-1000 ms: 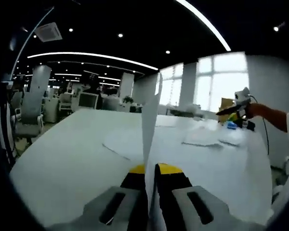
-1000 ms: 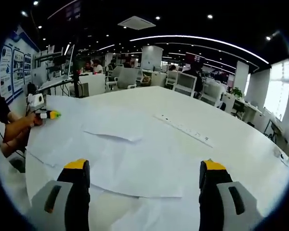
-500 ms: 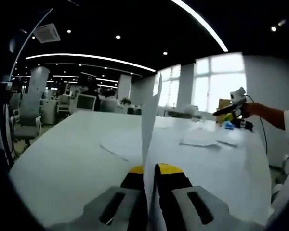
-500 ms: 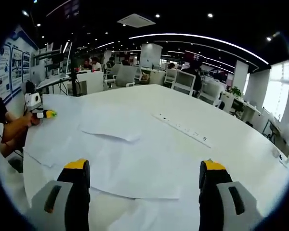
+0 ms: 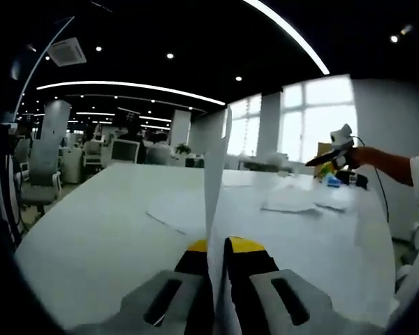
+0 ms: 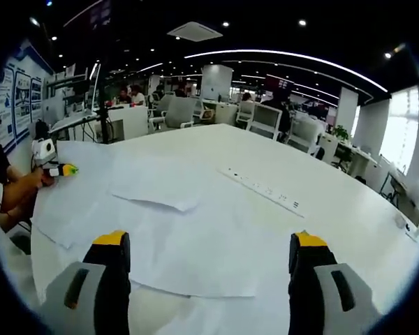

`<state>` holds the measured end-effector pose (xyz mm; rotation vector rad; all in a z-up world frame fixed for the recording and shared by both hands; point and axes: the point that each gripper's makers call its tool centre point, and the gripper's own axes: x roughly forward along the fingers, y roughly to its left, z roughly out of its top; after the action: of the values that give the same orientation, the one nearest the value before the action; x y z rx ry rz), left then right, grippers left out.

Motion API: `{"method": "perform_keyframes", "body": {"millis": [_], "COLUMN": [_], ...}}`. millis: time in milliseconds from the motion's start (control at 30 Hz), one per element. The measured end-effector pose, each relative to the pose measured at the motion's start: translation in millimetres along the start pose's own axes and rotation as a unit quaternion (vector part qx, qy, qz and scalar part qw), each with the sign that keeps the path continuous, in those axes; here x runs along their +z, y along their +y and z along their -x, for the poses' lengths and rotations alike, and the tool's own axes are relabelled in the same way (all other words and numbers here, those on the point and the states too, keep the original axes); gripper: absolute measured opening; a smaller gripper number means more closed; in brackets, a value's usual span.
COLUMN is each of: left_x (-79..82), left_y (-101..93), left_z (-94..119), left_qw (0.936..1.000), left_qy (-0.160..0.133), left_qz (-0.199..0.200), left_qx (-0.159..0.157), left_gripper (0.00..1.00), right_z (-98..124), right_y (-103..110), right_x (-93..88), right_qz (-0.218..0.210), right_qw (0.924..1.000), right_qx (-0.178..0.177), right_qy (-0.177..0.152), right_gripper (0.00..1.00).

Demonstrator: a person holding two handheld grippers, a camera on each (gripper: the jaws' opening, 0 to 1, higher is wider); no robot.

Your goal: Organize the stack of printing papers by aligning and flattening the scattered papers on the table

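In the left gripper view my left gripper (image 5: 219, 246) is shut on a white sheet of paper (image 5: 215, 174) that stands edge-on, upright between the yellow-tipped jaws. More loose sheets (image 5: 185, 207) lie flat on the white table (image 5: 91, 237), and a small pile (image 5: 290, 201) rests farther right. My right gripper (image 5: 333, 149) hangs above the table's far right, held by a hand. In the right gripper view my right gripper (image 6: 209, 246) is open above overlapping scattered sheets (image 6: 195, 251). One sheet (image 6: 157, 190) has a raised edge. The left gripper (image 6: 56, 169) shows at the left table edge.
A power strip (image 6: 262, 192) lies on the table beyond the papers. Office chairs (image 6: 269, 120), desks and monitors fill the room behind. A grey chair (image 5: 38, 174) stands at the table's left side. Bright windows (image 5: 314, 118) are at the back right.
The right gripper view has drifted slightly, so the sheets sit a bit lower and closer. The left gripper still holds its upright sheet, with no other change.
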<state>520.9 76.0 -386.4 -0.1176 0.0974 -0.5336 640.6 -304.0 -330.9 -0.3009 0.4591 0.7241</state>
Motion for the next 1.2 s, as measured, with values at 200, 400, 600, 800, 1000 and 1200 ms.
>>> {"method": "perform_keyframes", "body": {"millis": [200,400,600,800,1000,1200], "left_x": [0.6,1.8,2.2,2.4,2.3,3.2], "left_y": [0.1,-0.2,-1.8,-0.6,-1.4,2.5], "left_z": [0,1,1,1,1,1], "left_qw": [1.0,1.0,1.0,1.0,1.0,1.0], "left_qy": [-0.002,-0.004,-0.006,-0.007,-0.008,-0.008], "left_qz": [-0.002,0.001,-0.001,0.0,-0.004,-0.005], "left_qx": [0.0,-0.001,-0.004,-0.002,-0.002,-0.001], "left_gripper": [0.06,0.06,0.06,0.06,0.06,0.06], "right_z": [-4,-8,-12,-18,-22,-25], "right_y": [0,0,0,2,-1,0], "right_x": [4.7,4.8,4.8,2.7,1.1,-0.2], "right_qz": [-0.005,0.001,-0.002,0.0,-0.007,-0.006], "right_qw": [1.0,1.0,1.0,0.9999,0.9999,0.9998], "right_qx": [0.004,0.006,0.009,0.012,0.012,0.015], "right_qy": [-0.005,0.001,0.003,0.008,0.009,0.013], "right_gripper": [0.9,0.9,0.9,0.9,0.9,0.9]}}
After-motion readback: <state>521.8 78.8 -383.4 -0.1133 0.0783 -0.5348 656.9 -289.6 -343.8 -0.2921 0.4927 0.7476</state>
